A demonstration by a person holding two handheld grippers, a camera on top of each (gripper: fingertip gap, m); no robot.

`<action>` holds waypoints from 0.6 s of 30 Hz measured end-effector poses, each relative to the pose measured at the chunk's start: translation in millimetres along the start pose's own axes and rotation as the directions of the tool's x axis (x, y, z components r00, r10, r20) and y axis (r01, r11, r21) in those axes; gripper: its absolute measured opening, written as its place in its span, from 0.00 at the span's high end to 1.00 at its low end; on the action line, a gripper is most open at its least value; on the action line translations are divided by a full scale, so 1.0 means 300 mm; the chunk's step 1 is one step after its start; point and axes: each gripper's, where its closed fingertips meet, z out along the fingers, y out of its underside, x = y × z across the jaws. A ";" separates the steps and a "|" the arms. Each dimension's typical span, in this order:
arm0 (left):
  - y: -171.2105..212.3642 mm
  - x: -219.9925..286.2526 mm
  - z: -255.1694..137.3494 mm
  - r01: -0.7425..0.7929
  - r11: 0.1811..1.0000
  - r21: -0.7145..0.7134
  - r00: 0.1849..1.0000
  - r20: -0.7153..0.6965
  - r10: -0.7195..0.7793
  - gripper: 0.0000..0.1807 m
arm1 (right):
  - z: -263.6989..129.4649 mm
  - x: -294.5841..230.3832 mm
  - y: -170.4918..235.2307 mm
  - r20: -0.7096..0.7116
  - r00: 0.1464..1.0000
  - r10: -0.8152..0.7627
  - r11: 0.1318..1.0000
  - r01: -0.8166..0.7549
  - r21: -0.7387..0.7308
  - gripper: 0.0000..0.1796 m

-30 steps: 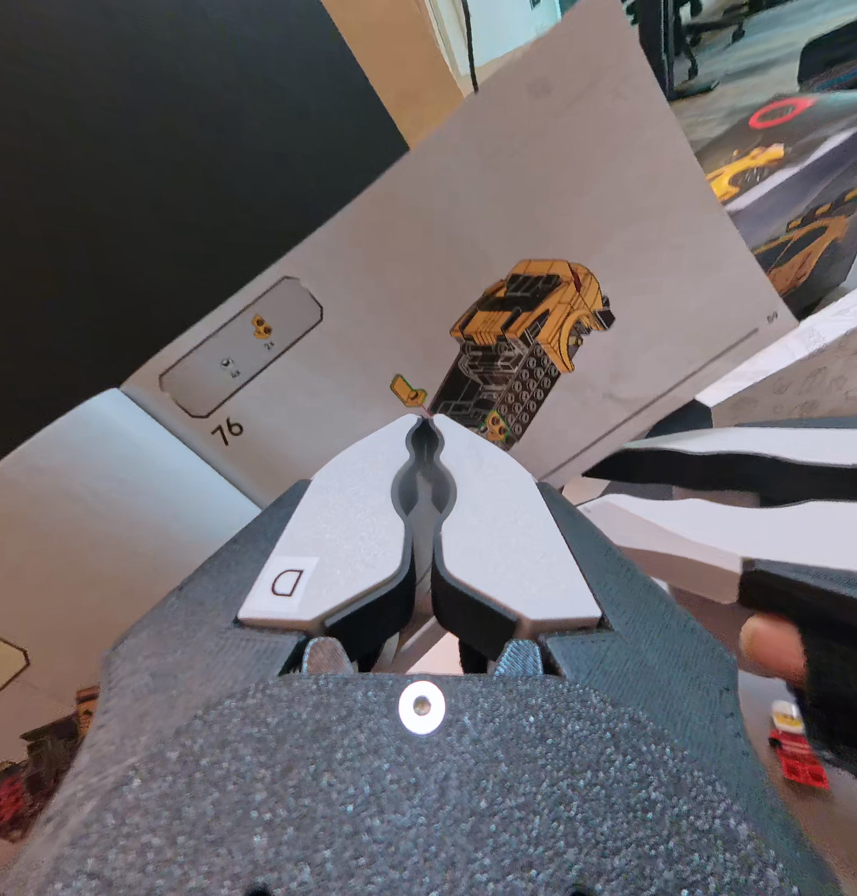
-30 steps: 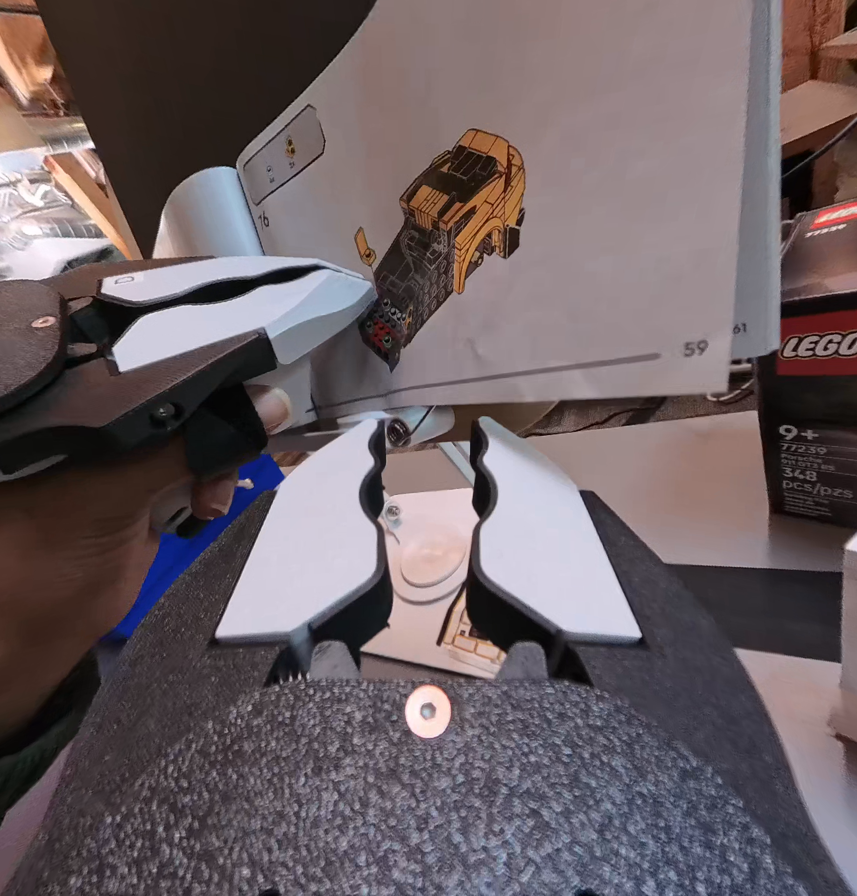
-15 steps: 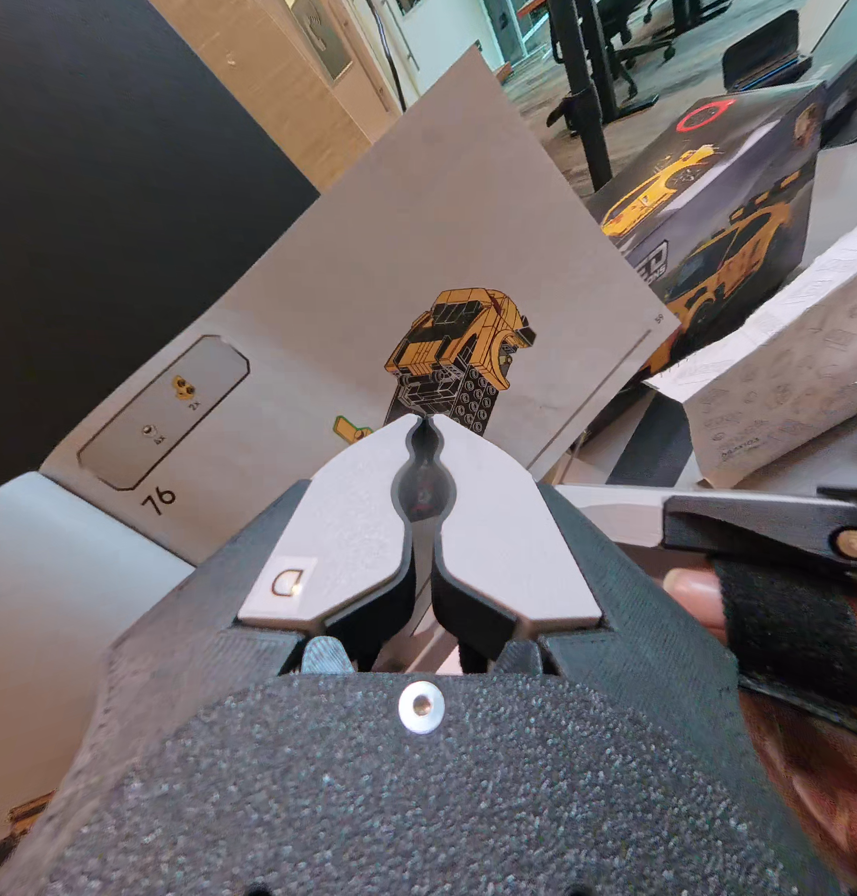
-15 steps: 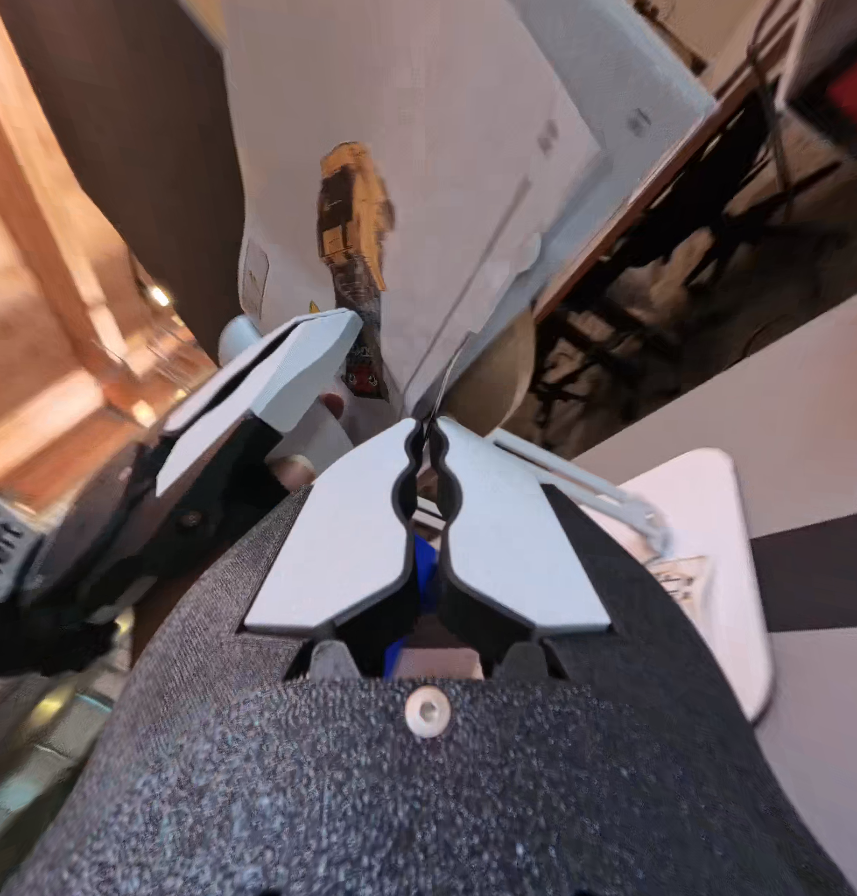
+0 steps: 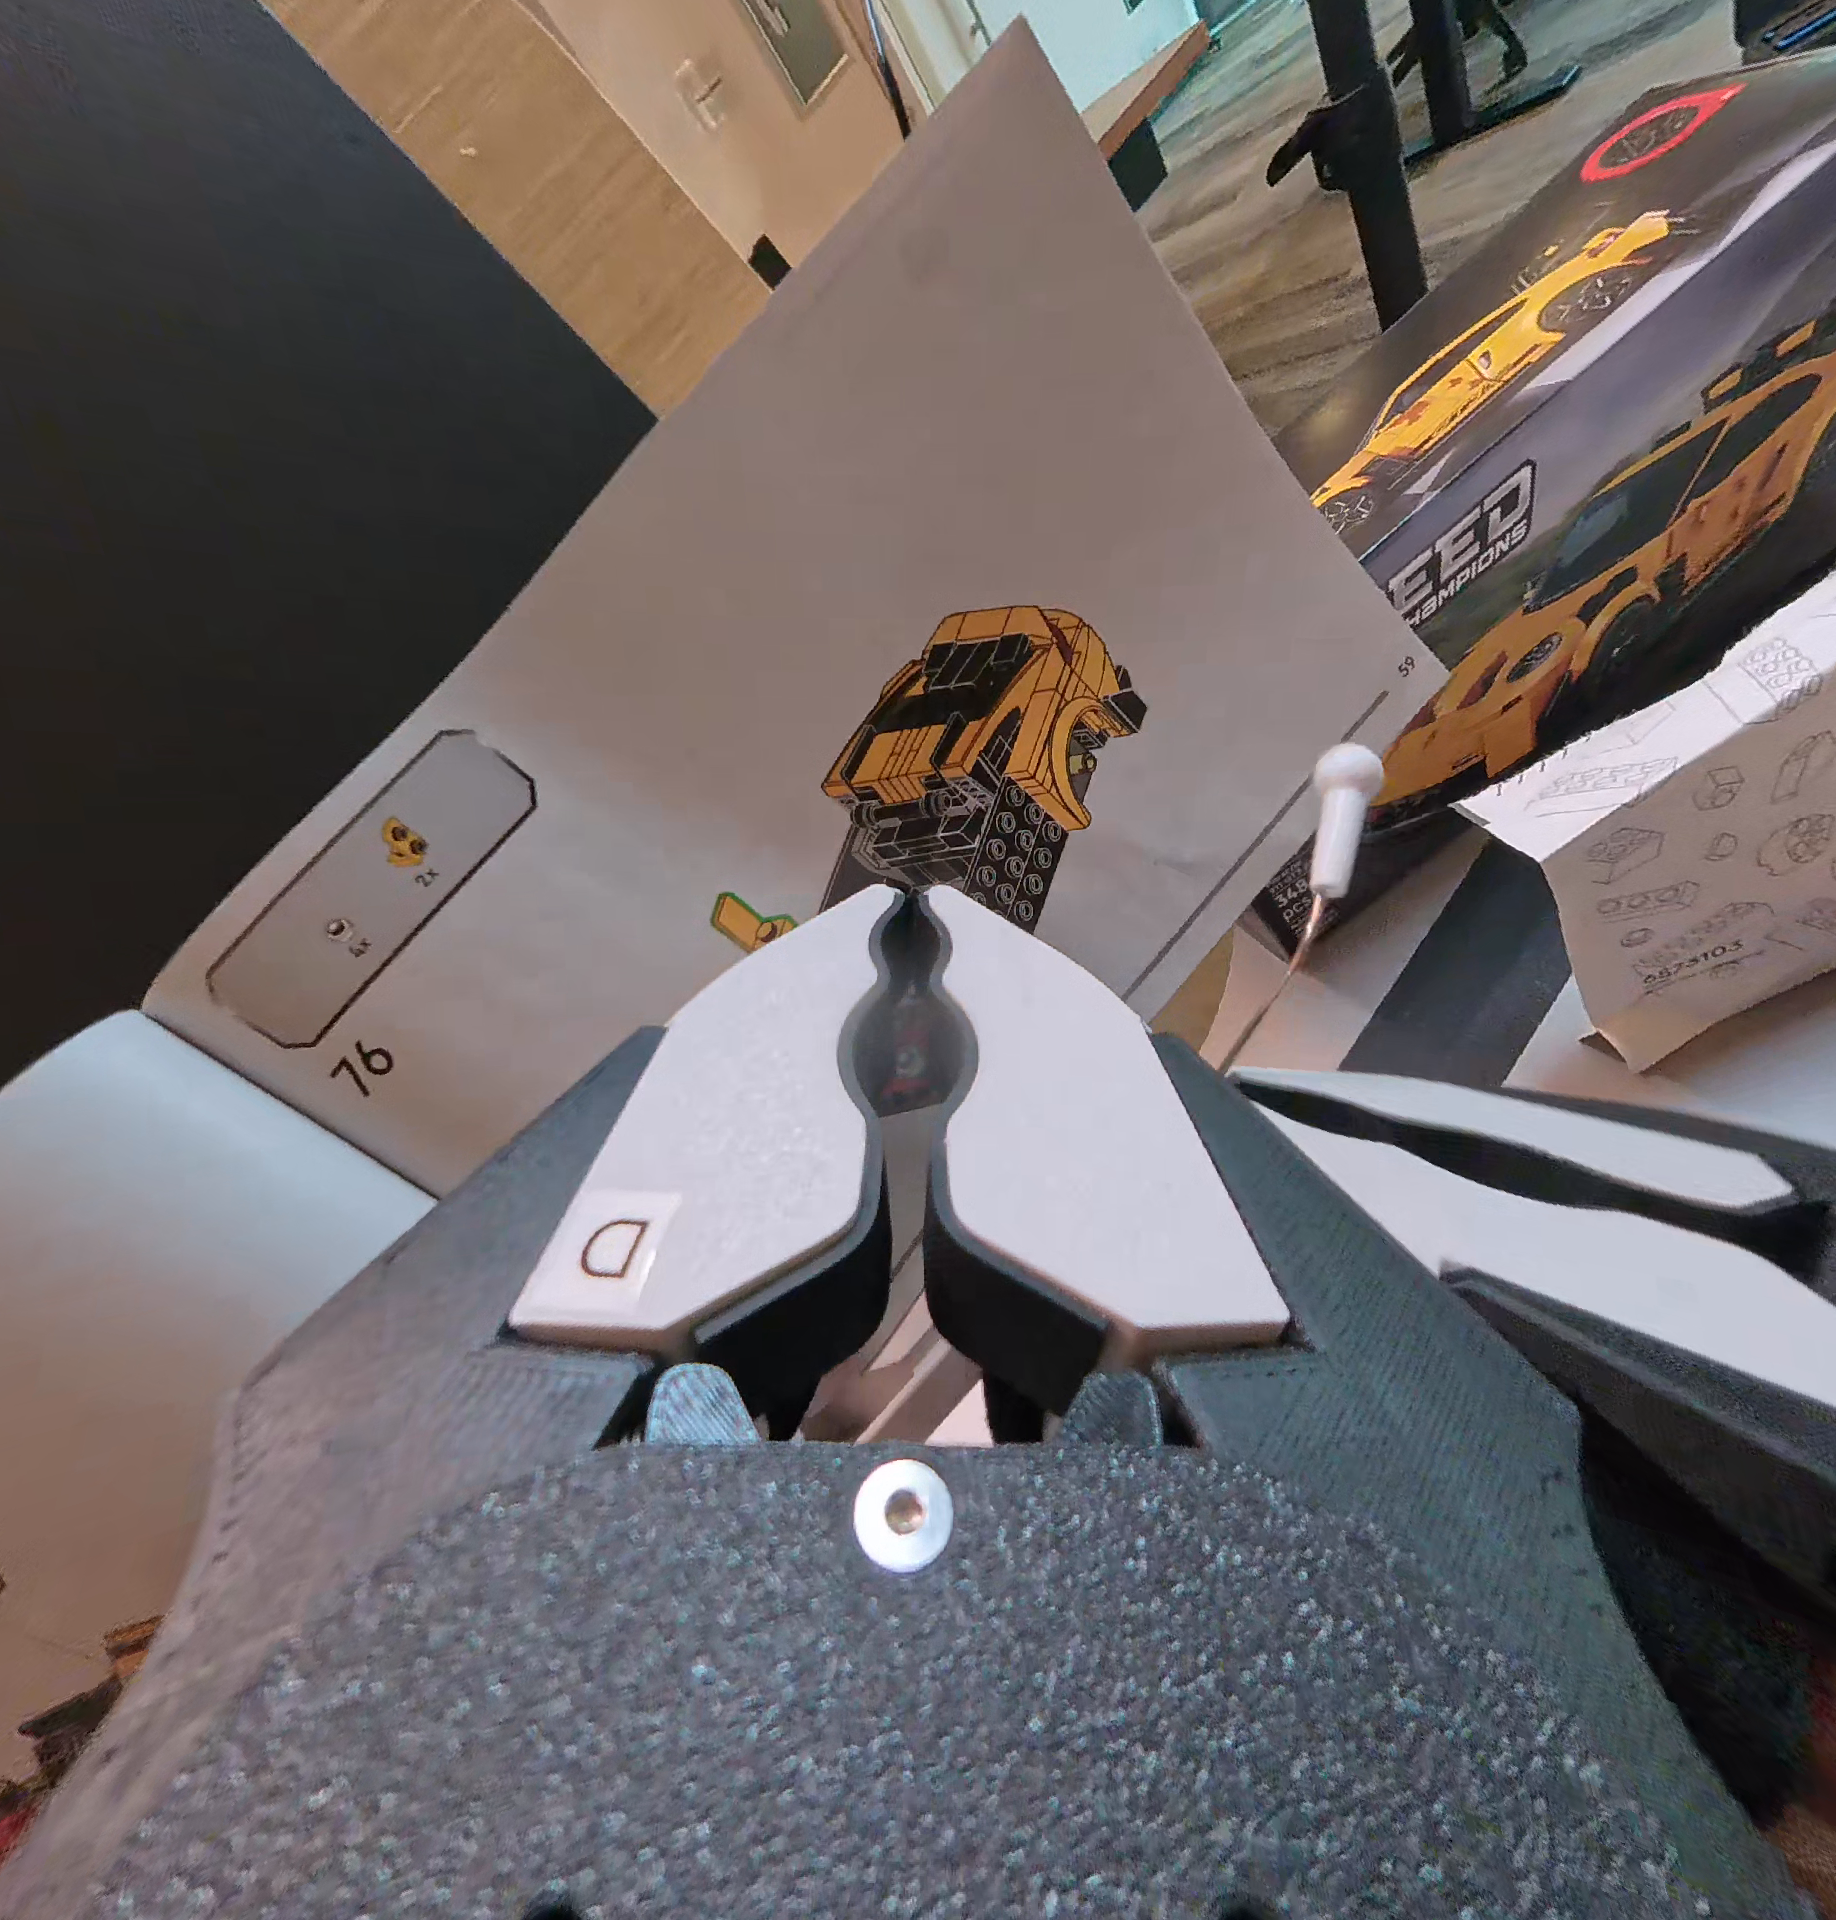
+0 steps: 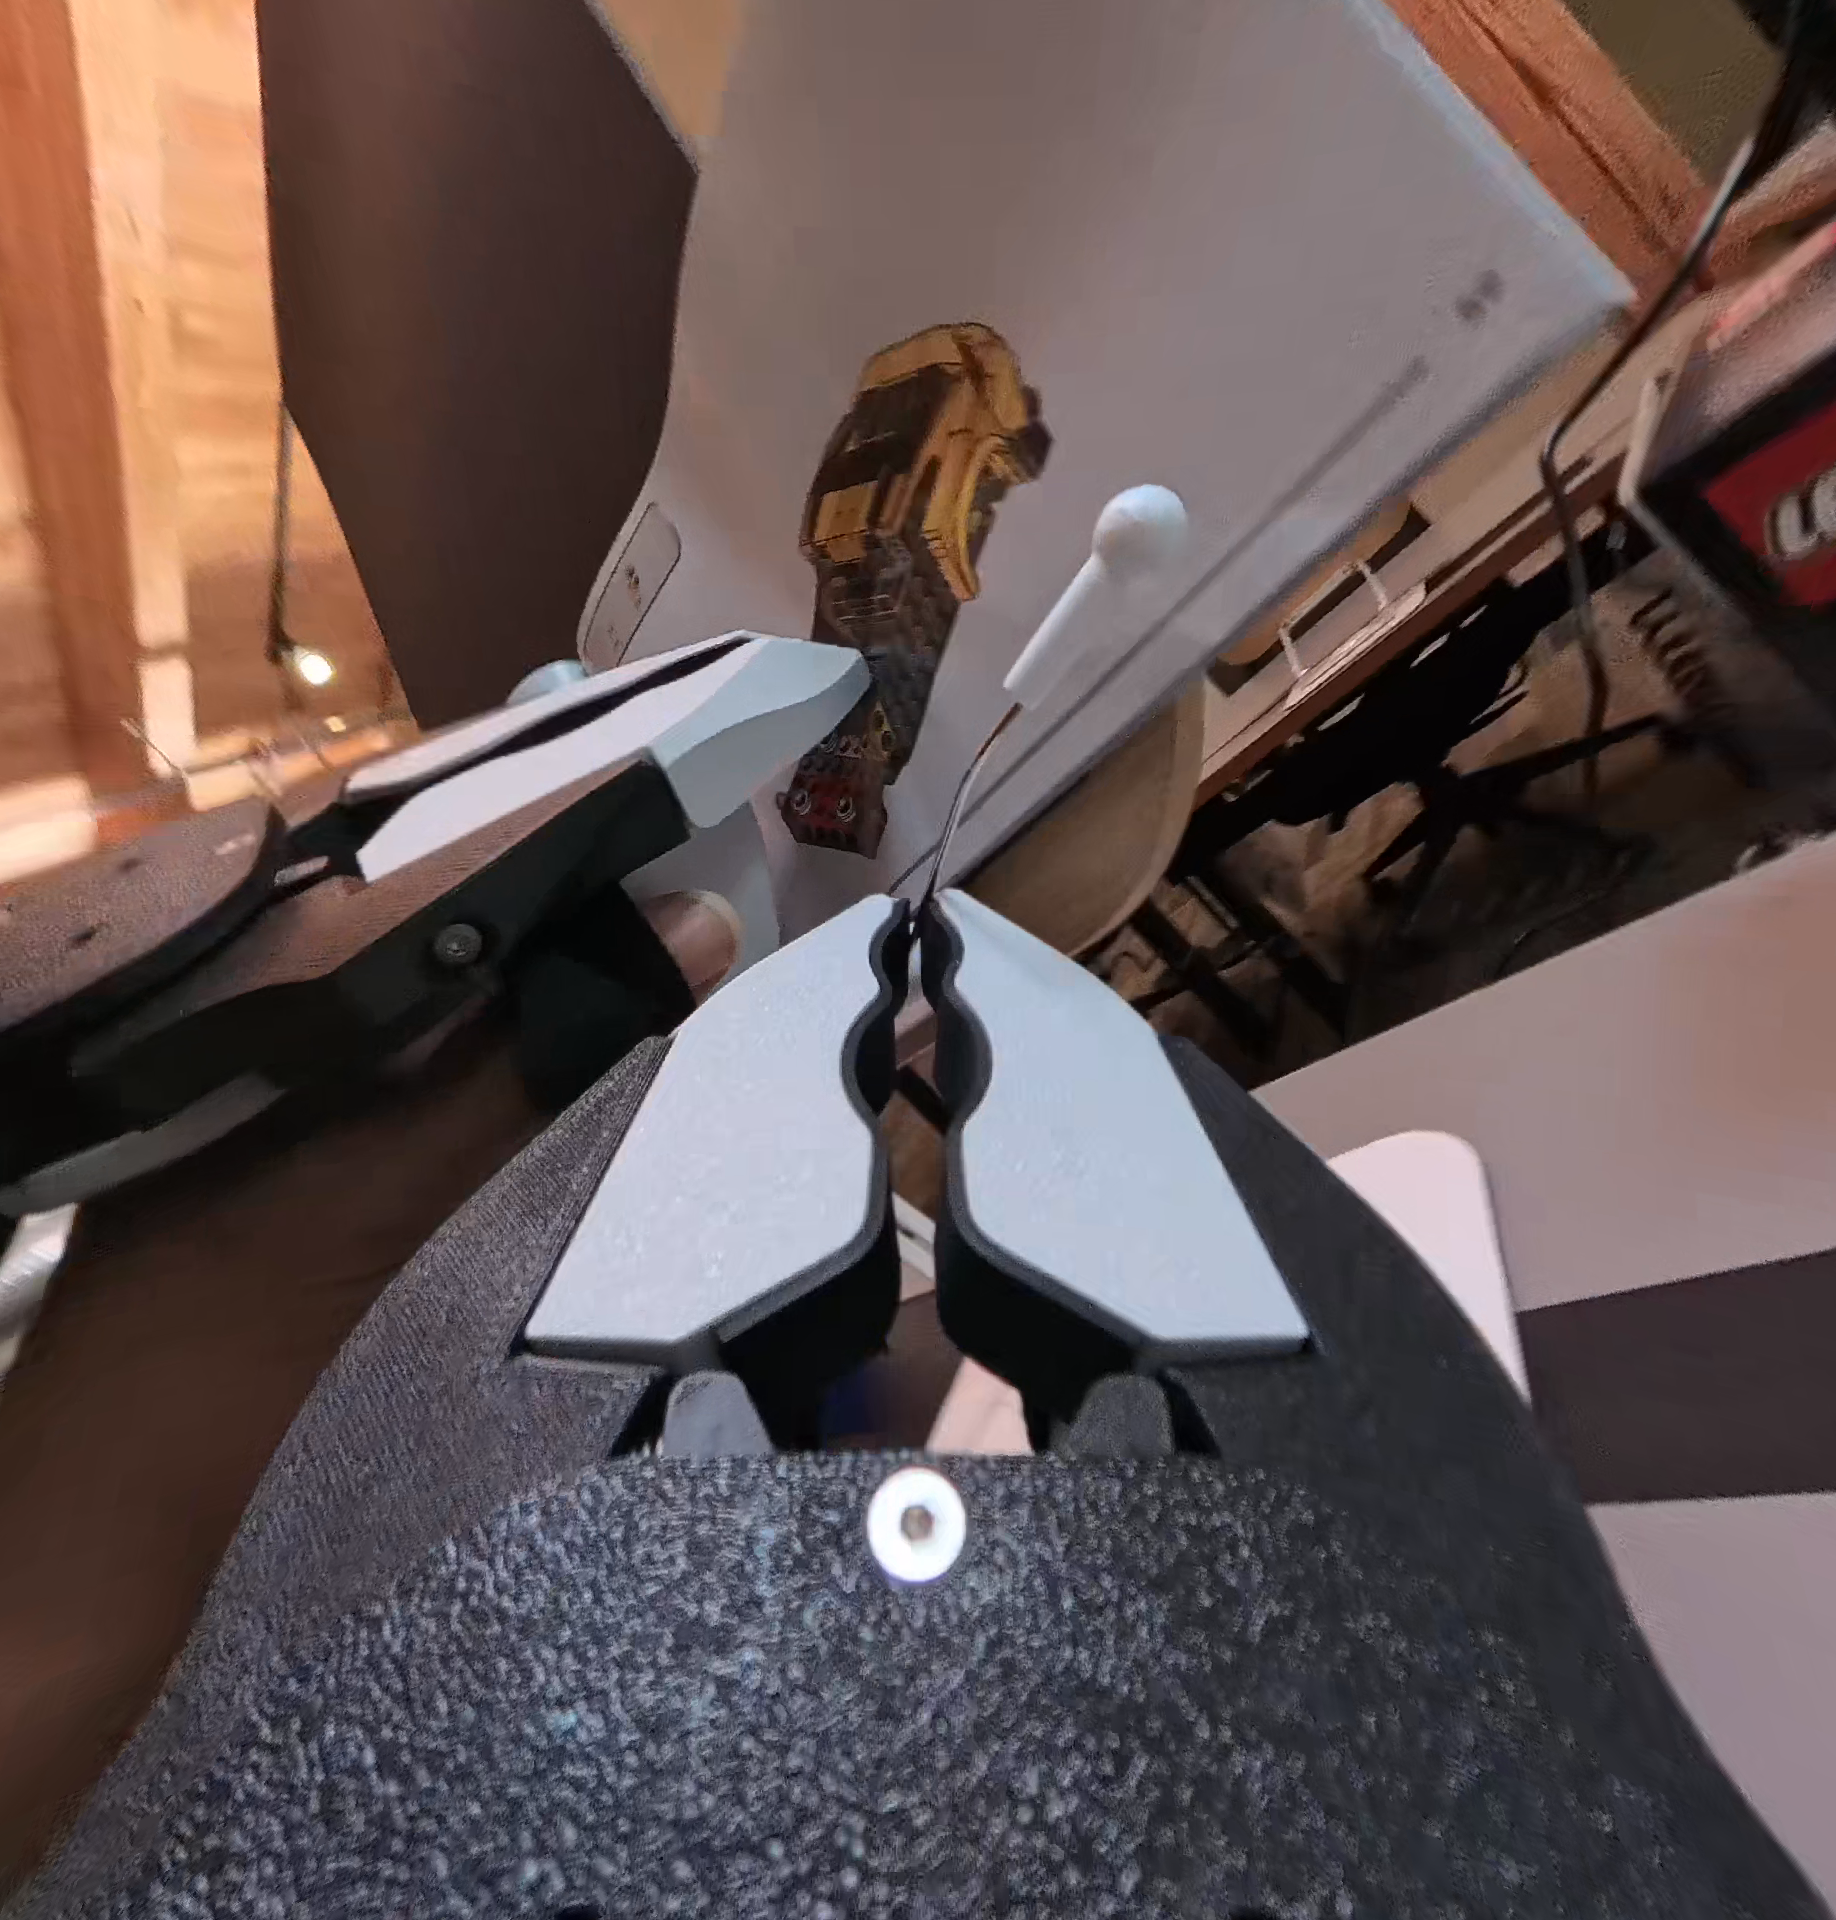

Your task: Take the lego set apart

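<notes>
Both matte gripper (image 5: 909, 914) pairs pinch plastic.

A dark panel (image 5: 218, 416) fills the left background, with a light wood wall (image 5: 581, 197) beside it. Farther off lies a grey floor (image 5: 1257, 208) with a black post (image 5: 1381, 156) standing on it. The right wrist view shows warm orange light on wood (image 6: 83, 364), blurred.

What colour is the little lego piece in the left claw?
Red and black lego piece, clearest in the right wrist view.
</notes>
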 end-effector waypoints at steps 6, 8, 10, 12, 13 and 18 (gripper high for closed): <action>-0.001 0.001 -0.001 0.015 1.000 0.023 1.000 -0.021 -0.015 1.00 | 0.016 -0.006 -0.007 -0.006 0.965 -0.261 0.962 0.260 -0.082 0.98; -0.002 0.002 -0.002 0.032 0.999 0.026 0.999 -0.029 -0.032 1.00 | 0.022 -0.003 -0.006 0.007 0.960 -0.278 0.954 0.277 -0.112 0.98; -0.003 0.001 -0.001 0.063 0.998 0.029 0.997 -0.038 -0.062 1.00 | 0.029 -0.004 -0.006 0.022 0.957 -0.290 0.946 0.290 -0.144 0.98; -0.003 0.002 -0.002 0.090 0.995 0.034 0.995 -0.045 -0.088 1.00 | 0.034 -0.008 -0.006 0.038 0.943 -0.329 0.927 0.331 -0.176 0.98; -0.004 0.001 -0.003 0.097 0.995 0.036 0.994 -0.047 -0.095 1.00 | 0.037 -0.011 -0.006 0.047 0.938 -0.345 0.918 0.347 -0.189 0.98; -0.003 0.002 -0.003 0.096 0.995 0.028 0.994 -0.050 -0.095 1.00 | 0.043 -0.015 -0.003 0.082 0.915 -0.396 0.879 0.403 -0.256 0.98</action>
